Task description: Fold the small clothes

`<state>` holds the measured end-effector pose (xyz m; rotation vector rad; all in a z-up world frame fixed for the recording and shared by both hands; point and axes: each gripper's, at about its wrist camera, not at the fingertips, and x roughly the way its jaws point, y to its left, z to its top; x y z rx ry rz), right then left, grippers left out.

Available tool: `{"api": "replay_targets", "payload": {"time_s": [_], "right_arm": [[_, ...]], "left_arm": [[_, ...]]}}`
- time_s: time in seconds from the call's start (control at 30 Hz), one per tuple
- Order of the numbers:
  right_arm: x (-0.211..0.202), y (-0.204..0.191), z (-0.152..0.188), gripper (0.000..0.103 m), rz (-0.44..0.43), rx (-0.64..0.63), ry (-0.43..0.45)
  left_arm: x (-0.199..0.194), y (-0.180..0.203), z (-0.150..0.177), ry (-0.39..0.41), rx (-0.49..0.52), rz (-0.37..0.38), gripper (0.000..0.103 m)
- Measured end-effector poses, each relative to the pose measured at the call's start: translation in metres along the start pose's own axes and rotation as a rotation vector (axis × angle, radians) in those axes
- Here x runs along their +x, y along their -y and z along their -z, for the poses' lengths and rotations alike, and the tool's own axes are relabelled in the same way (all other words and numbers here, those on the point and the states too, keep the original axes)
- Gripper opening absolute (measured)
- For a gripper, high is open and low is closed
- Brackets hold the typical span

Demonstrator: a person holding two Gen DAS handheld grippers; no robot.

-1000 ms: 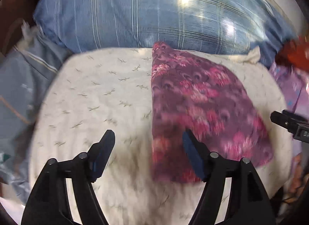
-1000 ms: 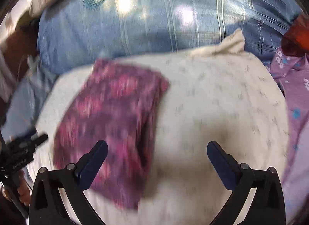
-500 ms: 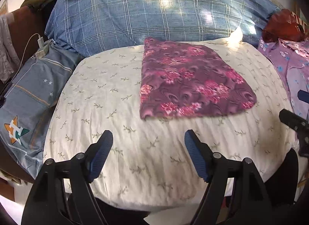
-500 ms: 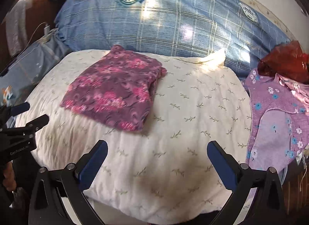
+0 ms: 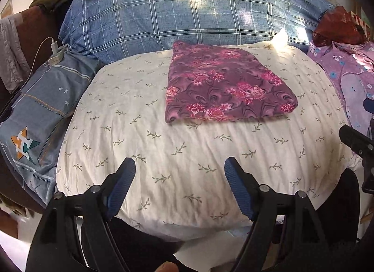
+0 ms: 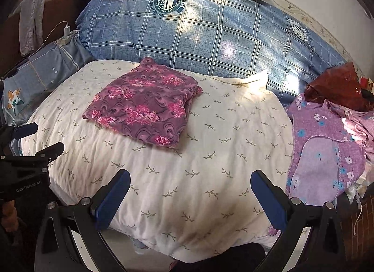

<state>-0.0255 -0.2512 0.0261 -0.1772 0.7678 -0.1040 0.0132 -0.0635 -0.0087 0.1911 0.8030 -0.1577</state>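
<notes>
The maroon, pink-flowered cloth (image 5: 224, 89) lay folded into a flat rectangle on the far half of the cream, leaf-sprigged cushion (image 5: 177, 155), its far edge close to the big blue plaid pillow (image 5: 198, 12) behind, so this piece looked finished and the step in hand seemed to be fetching the next garment. The likely candidate was the lilac cotton garment with small blue and white flowers (image 6: 327, 152), crumpled in a heap at the right edge of the cushion. To do that well, it would pay to pinch it by a hem or shoulder seam rather than by a loose bunch, lift it clear of the pile, and spread it flat on the bare near half of the cushion, well apart from the folded cloth so the fold was not dragged open. The left tongs (image 5: 180, 187) stood wide with nothing between their blue pads, hovering over the near edge of the cushion and touching nothing. The right tongs (image 6: 189, 197) were spread wider still, likewise empty and clear of the cushion, with the lilac garment just to their right
</notes>
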Motion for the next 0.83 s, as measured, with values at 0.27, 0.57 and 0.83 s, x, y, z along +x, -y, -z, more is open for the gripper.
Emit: {"api": "replay_targets", "payload": {"time_s": [0.27,0.57,0.83], "right_arm": [[0.000,0.008,0.000,0.103,-0.005,0.031,-0.002],[0.000,0.011,0.001,0.103,-0.001,0.035,0.003],[0.005,0.015,0.002,0.103,0.007,0.048,-0.010]], "left_arm": [[-0.006,0.005,0.001,0.001,0.010,0.042,0.079],[-0.010,0.011,0.001,0.009,0.029,0.058,0.079],[-0.017,0.014,-0.001,0.043,0.034,0.063,0.079]]}}
